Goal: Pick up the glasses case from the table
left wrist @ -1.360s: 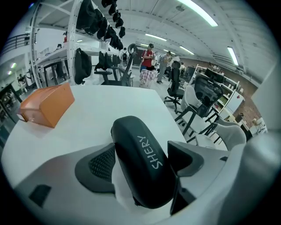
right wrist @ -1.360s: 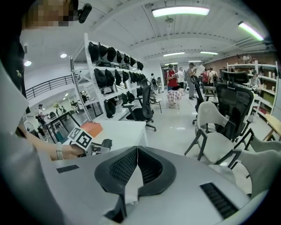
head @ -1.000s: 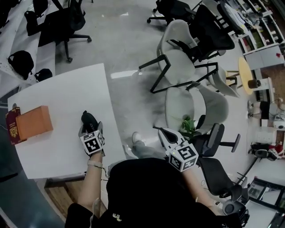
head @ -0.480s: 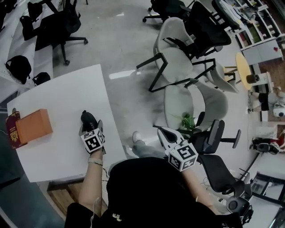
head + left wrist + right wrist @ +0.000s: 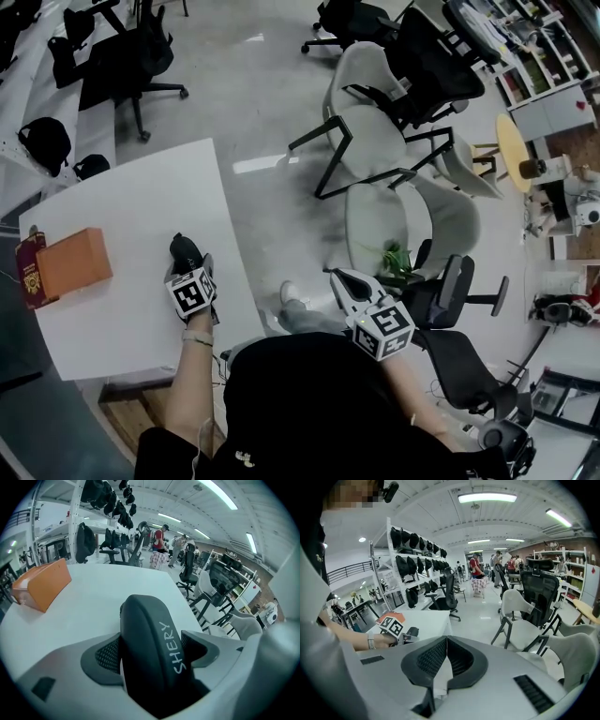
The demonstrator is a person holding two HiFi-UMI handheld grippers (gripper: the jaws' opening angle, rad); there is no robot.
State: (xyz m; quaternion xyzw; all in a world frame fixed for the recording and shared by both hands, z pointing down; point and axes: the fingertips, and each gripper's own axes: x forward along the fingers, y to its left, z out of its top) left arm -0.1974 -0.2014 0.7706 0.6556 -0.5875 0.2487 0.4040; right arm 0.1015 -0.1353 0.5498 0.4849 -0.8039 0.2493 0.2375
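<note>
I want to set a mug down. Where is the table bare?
Bare: the table between the orange box and the glasses case, and its far strip. Crowded: left edge, box beside red booklet; left hand-held gripper clamps the case.

The white worktop [image 5: 122, 216] carries an orange box [image 5: 72, 262] near its left edge, with a dark red booklet [image 5: 28, 274] just beside it at the very edge. A dark glasses case [image 5: 185, 251] is near the right edge, well apart from both.

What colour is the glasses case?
The glasses case is matte black with white lettering; best in the left gripper view.
</note>
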